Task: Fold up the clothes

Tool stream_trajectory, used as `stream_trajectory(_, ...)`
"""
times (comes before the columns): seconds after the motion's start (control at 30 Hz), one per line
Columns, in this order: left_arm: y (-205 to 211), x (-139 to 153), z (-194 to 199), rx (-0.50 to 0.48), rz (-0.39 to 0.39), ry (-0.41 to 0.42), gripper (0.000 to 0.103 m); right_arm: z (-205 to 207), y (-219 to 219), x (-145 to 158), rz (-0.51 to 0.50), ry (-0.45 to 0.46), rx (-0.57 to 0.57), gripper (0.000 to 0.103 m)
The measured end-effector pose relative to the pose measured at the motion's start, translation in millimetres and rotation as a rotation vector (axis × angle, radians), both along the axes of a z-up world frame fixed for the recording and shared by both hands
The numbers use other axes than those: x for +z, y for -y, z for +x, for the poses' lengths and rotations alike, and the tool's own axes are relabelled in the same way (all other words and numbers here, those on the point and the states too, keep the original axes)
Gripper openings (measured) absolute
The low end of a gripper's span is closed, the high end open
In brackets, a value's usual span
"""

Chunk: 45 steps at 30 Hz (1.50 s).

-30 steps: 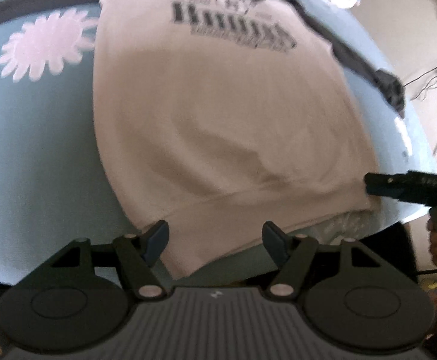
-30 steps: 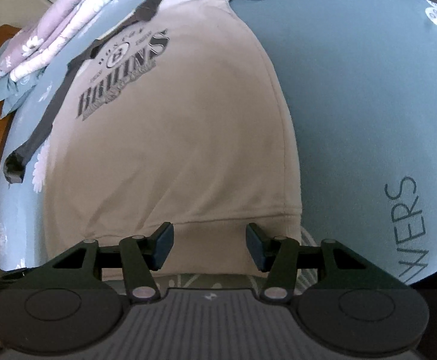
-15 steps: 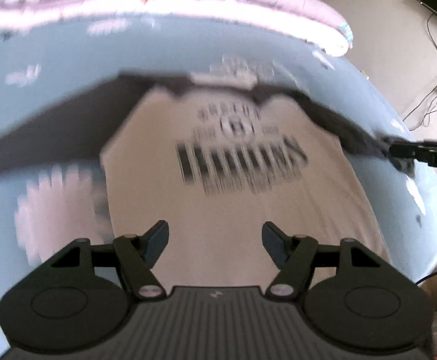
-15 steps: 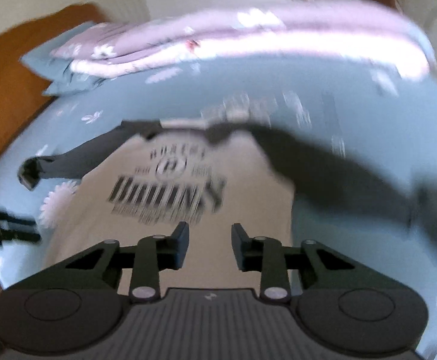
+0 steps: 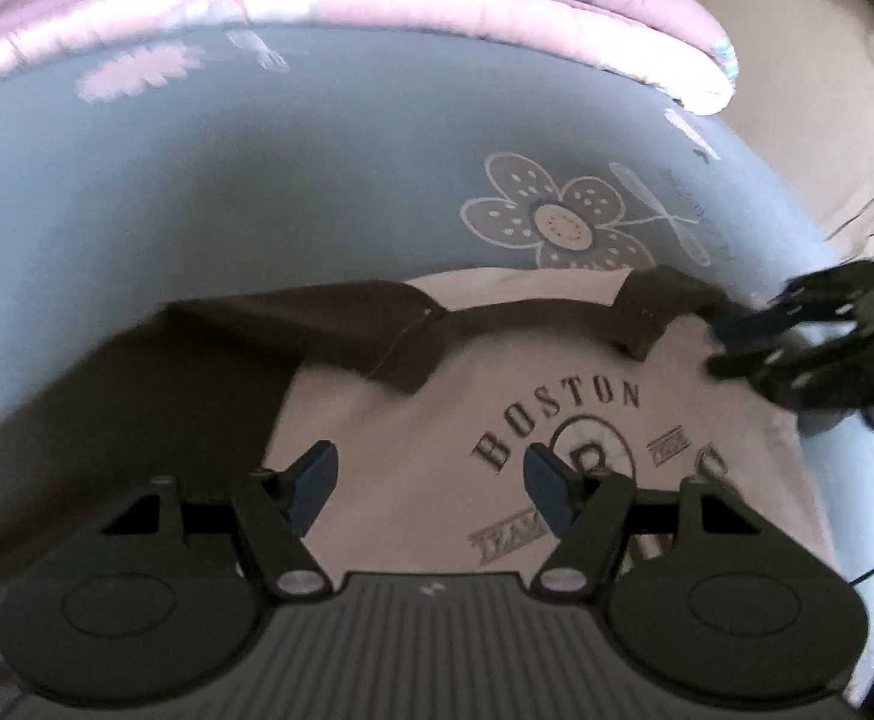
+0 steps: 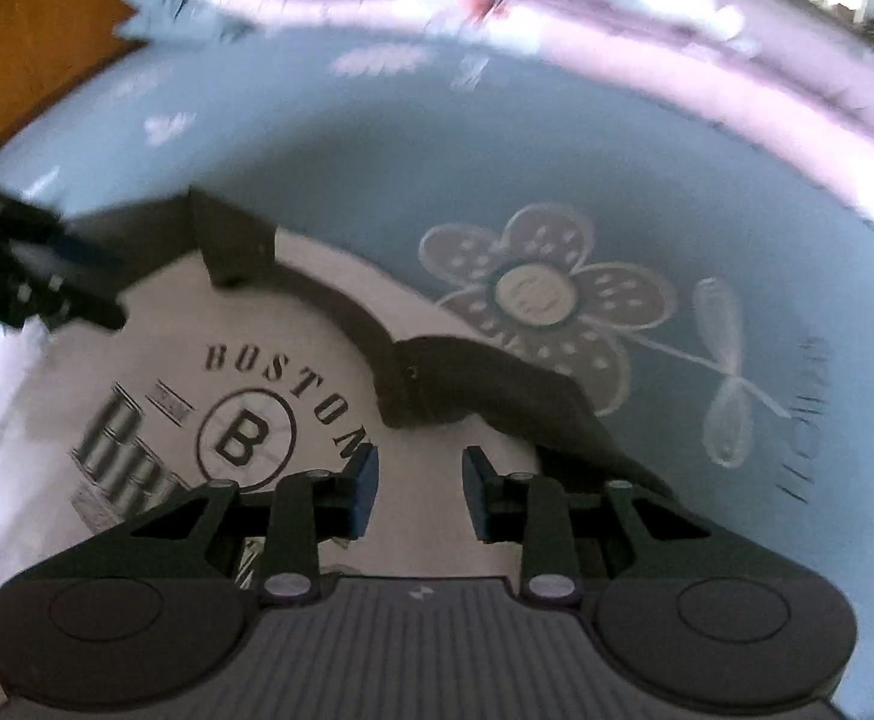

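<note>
Cotton, by the look of it: the pale T-shirt (image 5: pixel 437 420) with dark sleeves is lying flat, print up, on the blue flowered bedspread (image 5: pixel 197 210), and it is likely going to behave as light, limp cloth that sags and creases wherever it is lifted. Best holds, I judge, are the shoulder seams or sleeve ends, pinched through a single layer. Across the chest "BOSTON" is arching over a ringed "B"; the heavier lettering below is running under the grippers and cannot be read. From the left wrist, the dark left sleeve (image 5: pixel 107 420) is trailing toward 9 o'clock. The left gripper (image 5: pixel 431 480) is hovering over the chest, fingers spread, nothing between them. The right gripper (image 6: pixel 419 489) is hovering near the collar (image 6: pixel 341 312), fingers having just been narrowing, yet apart and empty. A folded pink quilt (image 5: pixel 377 6) is lying at 12 o'clock.
</note>
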<state>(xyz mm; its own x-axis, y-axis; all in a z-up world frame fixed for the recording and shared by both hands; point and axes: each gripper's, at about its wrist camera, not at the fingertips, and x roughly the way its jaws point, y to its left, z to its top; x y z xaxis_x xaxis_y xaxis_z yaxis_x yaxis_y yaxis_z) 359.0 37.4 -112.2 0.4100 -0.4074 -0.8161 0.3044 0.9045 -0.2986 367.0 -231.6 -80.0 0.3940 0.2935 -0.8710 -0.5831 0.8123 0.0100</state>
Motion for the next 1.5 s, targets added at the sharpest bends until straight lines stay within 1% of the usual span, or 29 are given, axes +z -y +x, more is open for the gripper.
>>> stream_trajectory(0.07,-1.3,-9.6,14.3,-0.009,-0.035,-0.028,0.068,8.3,-6.9,-15.4,-0.014,-0.036,0.032,0.036)
stream_trajectory(0.13,-1.8,-16.8,26.8,-0.004,-0.056,-0.043,0.068,15.2,-12.1,-25.9,-0.021,-0.051,0.059,0.036)
stream_trajectory(0.17,-2.7,-19.3,33.0,0.006,-0.065,-0.048,0.068,18.1,-14.0,-29.2,-0.024,-0.049,0.068,0.036)
stream_trajectory(0.23,-6.1,-18.1,45.3,0.029,-0.084,-0.033,0.068,25.9,-13.8,-28.2,-0.023,-0.027,0.066,0.036)
stream_trajectory(0.27,-9.4,-16.9,50.7,0.041,-0.108,-0.025,0.068,30.2,-13.2,-26.7,-0.020,-0.015,0.064,0.036)
stream_trajectory(0.33,-16.6,-15.5,62.2,0.076,-0.152,-0.008,0.068,40.0,-8.5,-24.2,0.006,0.014,0.035,0.037)
stream_trajectory(0.4,-24.0,-18.1,73.3,0.121,-0.190,0.000,0.068,48.2,-2.8,-25.4,0.034,0.038,-0.010,0.041)
stream_trajectory(0.53,-31.9,-29.2,89.4,0.211,-0.222,0.015,0.068,70.1,5.4,-32.7,0.070,0.063,-0.106,0.042)
stream_trajectory(0.6,-34.6,-35.6,95.6,0.256,-0.234,0.029,0.068,77.1,4.6,-41.4,0.061,0.085,-0.144,0.042)
stream_trajectory(0.7,-39.9,-39.6,97.9,0.344,-0.196,0.053,0.068,81.8,5.2,-52.9,0.048,0.107,-0.213,0.042)
stream_trajectory(0.77,-44.7,-31.2,91.7,0.334,-0.217,0.080,0.068,76.7,10.7,-47.6,0.089,0.133,-0.217,0.042)
stream_trajectory(0.8,-47.0,-25.9,88.2,0.312,-0.231,0.088,0.068,72.1,13.9,-42.6,0.116,0.150,-0.197,0.042)
stream_trajectory(0.83,-47.5,-20.5,84.0,0.282,-0.237,0.092,0.068,64.4,16.6,-34.8,0.139,0.169,-0.146,0.042)
stream_trajectory(0.9,-46.9,-11.9,74.1,0.227,-0.248,0.105,0.070,46.3,16.4,-19.8,0.141,0.192,0.001,0.042)
stream_trajectory(0.97,-43.1,-7.4,67.7,0.159,-0.251,0.104,0.071,30.0,13.0,-11.1,0.142,0.129,0.172,0.042)
stream_trajectory(1.0,-40.5,-6.6,64.5,0.135,-0.244,0.108,0.071,24.4,10.8,-11.4,0.145,0.092,0.231,0.042)
stream_trajectory(1.03,-36.7,-9.8,65.7,0.110,-0.236,0.094,0.072,19.2,8.3,-13.5,0.153,0.048,0.285,0.042)
stream_trajectory(1.1,-29.1,-16.1,68.0,0.059,-0.220,0.067,0.072,16.0,2.4,-24.8,0.160,-0.050,0.346,0.042)
stream_trajectory(1.13,-25.3,-19.3,69.2,0.034,-0.212,0.053,0.072,17.3,-1.5,-33.6,0.140,-0.084,0.354,0.042)
stream_trajectory(1.17,-21.5,-22.5,70.5,0.010,-0.203,0.039,0.072,20.3,-5.1,-41.7,0.106,-0.094,0.348,0.042)
stream_trajectory(1.23,-19.6,-29.2,80.6,0.039,-0.168,0.035,0.071,30.8,-7.3,-51.8,0.051,-0.091,0.306,0.042)
stream_trajectory(1.27,-20.2,-31.6,85.8,0.057,-0.153,0.039,0.071,37.1,-5.4,-52.0,0.042,-0.063,0.273,0.042)
stream_trajectory(1.37,-28.3,-35.9,101.3,0.123,-0.194,0.049,0.071,62.6,8.0,-44.7,0.106,-0.003,0.157,0.042)
stream_trajectory(1.43,-31.5,-40.3,111.3,0.162,-0.212,0.050,0.071,75.4,13.9,-41.9,0.112,0.055,0.092,0.045)
stream_trajectory(1.47,-32.3,-42.5,113.6,0.169,-0.214,0.053,0.071,82.0,16.1,-43.3,0.108,0.070,0.056,0.048)
stream_trajectory(1.5,-32.0,-44.1,114.7,0.178,-0.215,0.061,0.071,87.1,16.1,-47.8,0.095,0.077,0.027,0.048)
